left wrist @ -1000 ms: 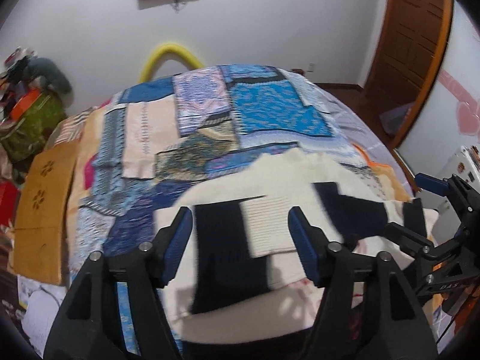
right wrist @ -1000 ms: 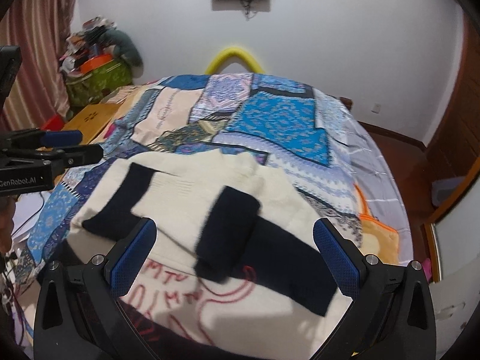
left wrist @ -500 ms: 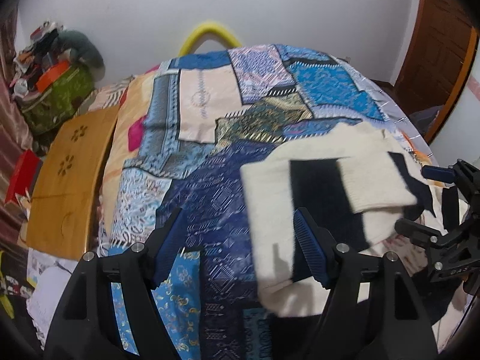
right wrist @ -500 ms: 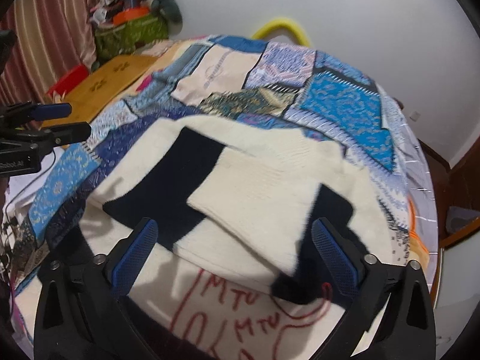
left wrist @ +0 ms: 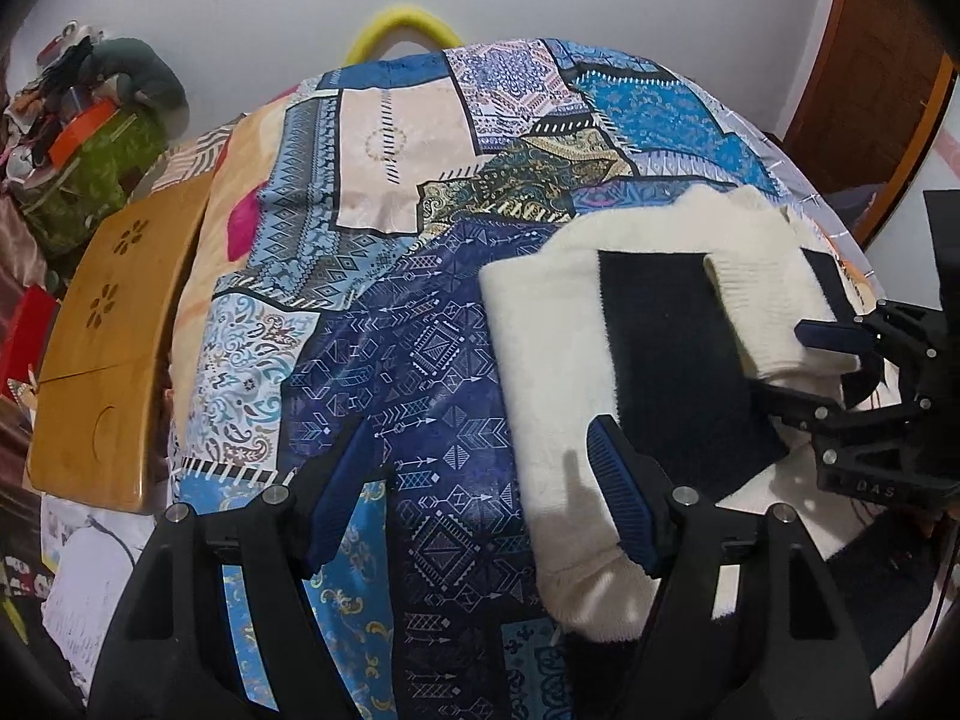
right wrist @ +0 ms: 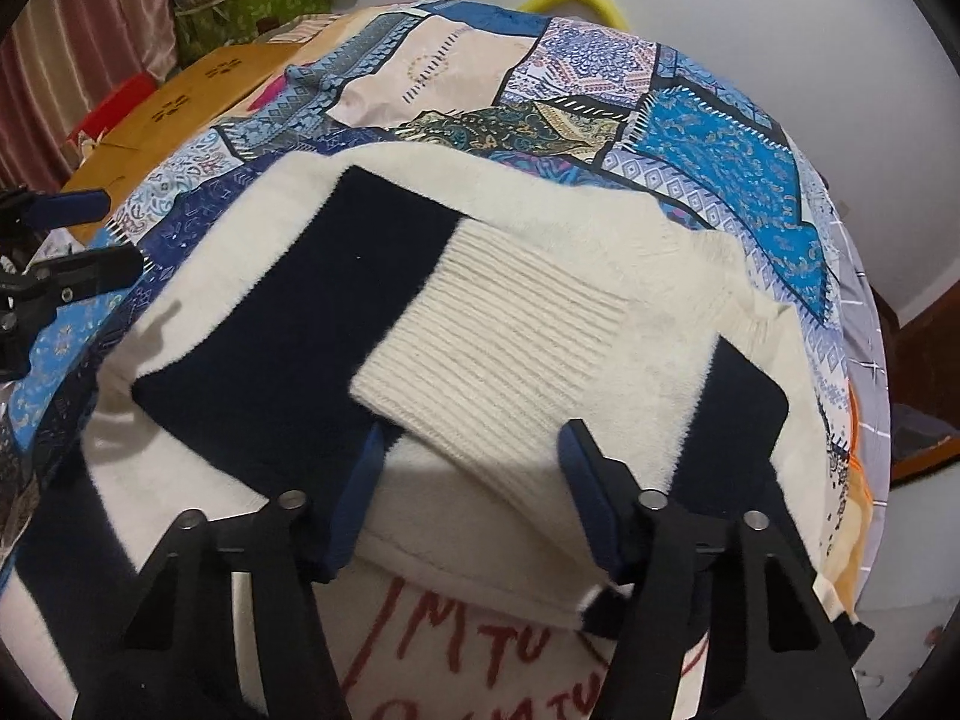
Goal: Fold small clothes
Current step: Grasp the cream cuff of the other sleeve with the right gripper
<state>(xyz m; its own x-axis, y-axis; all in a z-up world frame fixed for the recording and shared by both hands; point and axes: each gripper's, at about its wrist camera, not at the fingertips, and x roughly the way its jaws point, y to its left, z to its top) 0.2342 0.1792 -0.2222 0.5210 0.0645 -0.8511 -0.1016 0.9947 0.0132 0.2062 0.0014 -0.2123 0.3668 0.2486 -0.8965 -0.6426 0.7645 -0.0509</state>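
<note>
Wooden board (left wrist: 102,354) beside quilt (left wrist: 384,372) — unobstructed

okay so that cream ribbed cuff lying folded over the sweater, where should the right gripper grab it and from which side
Take the ribbed cuff at its free near edge, coming down from the near side with the right gripper. That end lies loose on the sweater, raised enough to straddle, and the closing fingers already stand either side of it. The far end runs into the sleeve, so there is no free edge there.

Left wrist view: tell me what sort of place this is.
Most likely a bedroom in a home. A patchwork bedspread covers a bed, a cream and navy sweater lies on it for folding, and a wooden door stands in the corner.
</note>
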